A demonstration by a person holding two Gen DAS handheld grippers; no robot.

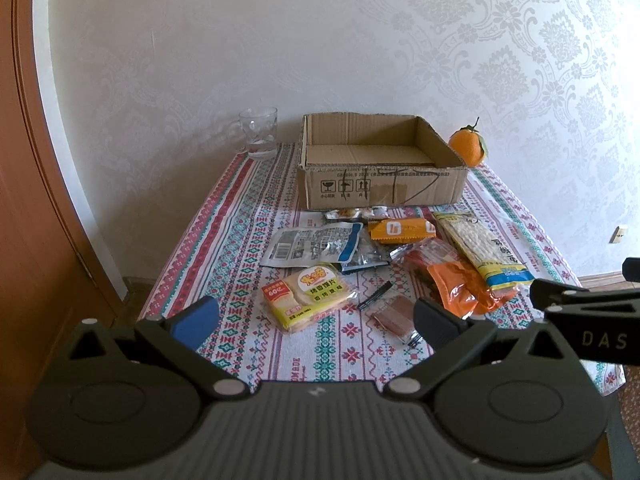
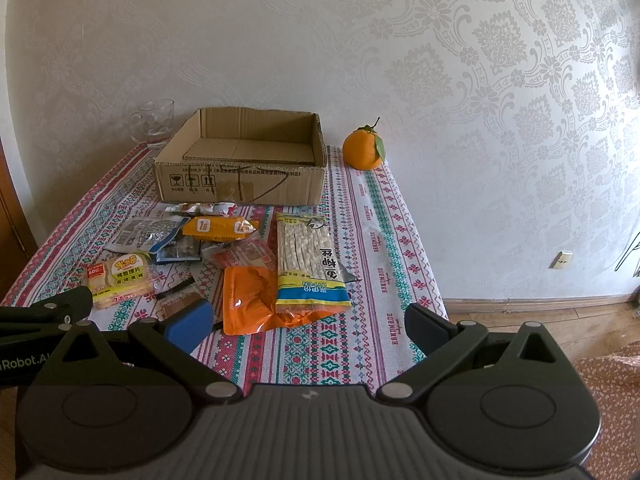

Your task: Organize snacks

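An open cardboard box (image 1: 380,184) (image 2: 240,188) stands at the back of the table with nothing inside. In front of it lie several snack packs: a yellow bread-slice pack (image 1: 308,298) (image 2: 118,280), a grey-and-blue foil bag (image 1: 316,246) (image 2: 148,232), an orange bar (image 1: 402,230) (image 2: 220,228), a long white-and-yellow pack (image 1: 482,252) (image 2: 310,264), an orange pouch (image 1: 460,288) (image 2: 248,300) and a small brown pack (image 1: 394,312). My left gripper (image 1: 316,324) hovers open over the near edge. My right gripper (image 2: 310,326) is open too, to its right.
A glass mug (image 1: 260,134) (image 2: 156,124) stands back left of the box. An orange with a leaf (image 1: 468,146) (image 2: 364,150) sits back right. The patterned tablecloth (image 1: 236,280) (image 2: 360,280) covers the table against a wall. A wooden door (image 1: 24,200) is at the left.
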